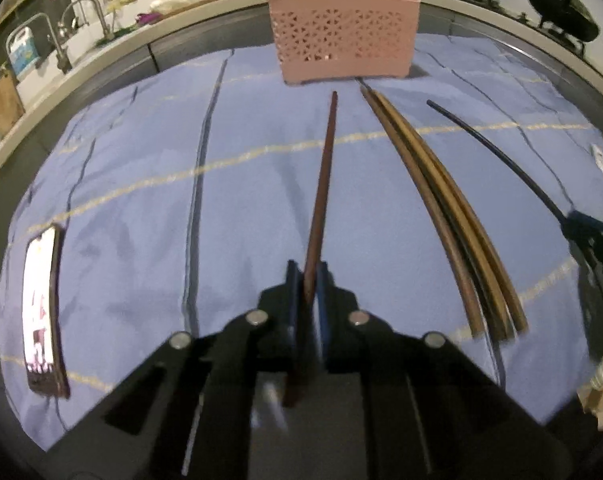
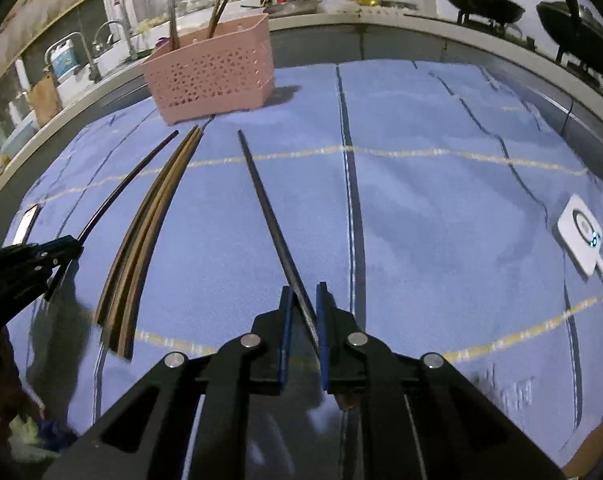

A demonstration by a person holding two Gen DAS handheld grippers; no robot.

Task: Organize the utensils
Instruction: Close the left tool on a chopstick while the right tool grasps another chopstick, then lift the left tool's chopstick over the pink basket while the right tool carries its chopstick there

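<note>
My left gripper point(image 1: 309, 270) is shut on a reddish-brown chopstick point(image 1: 324, 168) that points toward the pink slotted basket point(image 1: 343, 30) at the back of the cloth. The basket holds a few upright chopsticks. My right gripper point(image 2: 301, 294) is shut on a black chopstick point(image 2: 263, 196), which lies against its right pad. Between the two held sticks a bundle of brown chopsticks point(image 1: 441, 216) lies on the cloth. In the left wrist view the right gripper point(image 1: 573, 220) shows at the right edge with its black chopstick point(image 1: 493, 148). In the right wrist view the left gripper point(image 2: 75, 246) shows at the left edge.
A blue striped cloth point(image 1: 141, 200) covers the counter. A lit phone point(image 1: 43, 312) lies at its left side, and a white device with a cable point(image 2: 579, 236) at its right. Behind the counter edge are a sink with taps point(image 1: 81, 12) and two black woks point(image 2: 485, 6).
</note>
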